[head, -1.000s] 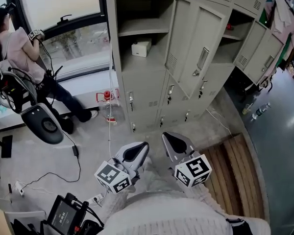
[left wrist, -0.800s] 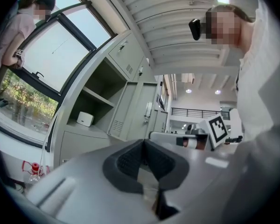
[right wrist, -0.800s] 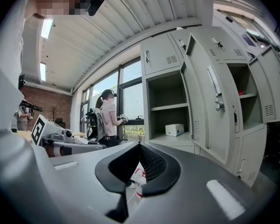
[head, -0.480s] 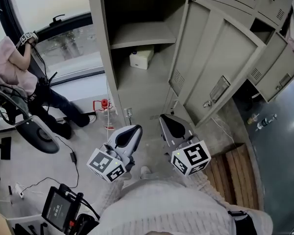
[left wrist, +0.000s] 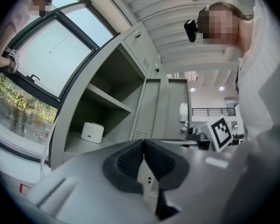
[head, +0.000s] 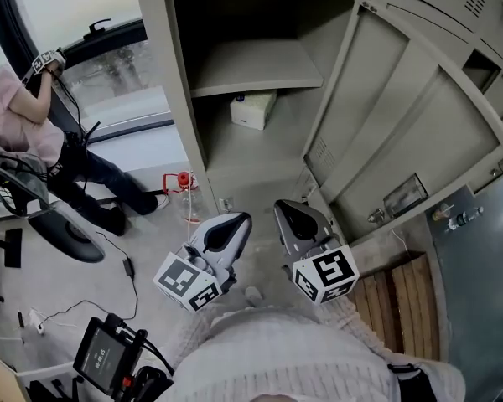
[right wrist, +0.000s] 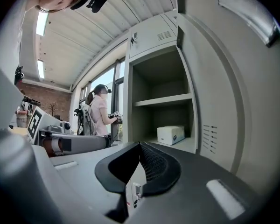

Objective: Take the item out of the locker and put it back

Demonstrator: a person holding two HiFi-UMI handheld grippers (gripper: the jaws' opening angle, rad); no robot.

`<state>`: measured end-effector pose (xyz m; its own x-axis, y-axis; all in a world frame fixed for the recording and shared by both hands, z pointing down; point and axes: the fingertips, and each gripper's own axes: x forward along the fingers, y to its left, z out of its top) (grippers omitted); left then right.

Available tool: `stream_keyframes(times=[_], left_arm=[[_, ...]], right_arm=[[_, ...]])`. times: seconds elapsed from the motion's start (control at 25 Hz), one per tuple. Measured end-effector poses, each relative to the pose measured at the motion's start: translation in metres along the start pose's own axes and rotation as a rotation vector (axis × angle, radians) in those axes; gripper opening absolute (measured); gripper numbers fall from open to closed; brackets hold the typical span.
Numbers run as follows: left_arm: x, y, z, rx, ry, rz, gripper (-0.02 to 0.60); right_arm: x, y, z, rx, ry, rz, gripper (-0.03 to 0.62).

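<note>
The right gripper has its jaws pressed together with nothing between them. Ahead stands an open locker with 1 shelf across it; below the shelf a white box sits on the compartment floor. The open locker door fills the right side, with vent slits low on it. At left the left gripper reaches level, near a person in a pink top by the window. 2 strip lights run along the ceiling.
</note>
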<state>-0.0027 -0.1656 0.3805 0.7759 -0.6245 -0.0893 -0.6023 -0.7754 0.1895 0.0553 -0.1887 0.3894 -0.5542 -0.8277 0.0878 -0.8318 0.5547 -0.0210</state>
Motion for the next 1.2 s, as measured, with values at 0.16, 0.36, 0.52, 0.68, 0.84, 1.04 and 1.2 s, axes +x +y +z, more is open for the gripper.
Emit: stream_keyframes(times=[0.16, 0.36, 0.52, 0.68, 0.84, 1.04, 1.2], left_arm=[[0.002, 0.013, 0.0, -0.019, 0.016, 0.001, 0.008], [0.006, 0.035, 0.012, -0.014, 0.025, -0.004, 0.008], [0.011, 0.045, 0.011, -0.015, 0.041, -0.024, 0.008], [0.015, 0.051, 0.01, -0.007, 0.059, -0.048, 0.008], [0.02, 0.058, 0.008, -0.007, 0.063, -0.055, 0.008], [0.03, 0.077, 0.012, 0.02, 0.057, 0.015, 0.008], [0.039, 0.093, 0.015, 0.069, 0.051, 0.099, 0.009]], right_arm=[[0.018, -0.002, -0.001, 0.018, 0.019, -0.015, -0.002], [0.043, -0.006, 0.01, 0.012, 0.006, -0.036, -0.002], [0.061, -0.011, 0.005, 0.014, 0.012, -0.061, 0.019], [0.081, -0.011, -0.002, 0.007, 0.03, -0.075, 0.048], [0.099, -0.021, 0.001, -0.003, 0.034, -0.106, 0.077], [0.12, -0.035, 0.005, -0.011, 0.031, -0.144, 0.103], [0.136, -0.048, 0.006, -0.021, 0.035, -0.176, 0.114]])
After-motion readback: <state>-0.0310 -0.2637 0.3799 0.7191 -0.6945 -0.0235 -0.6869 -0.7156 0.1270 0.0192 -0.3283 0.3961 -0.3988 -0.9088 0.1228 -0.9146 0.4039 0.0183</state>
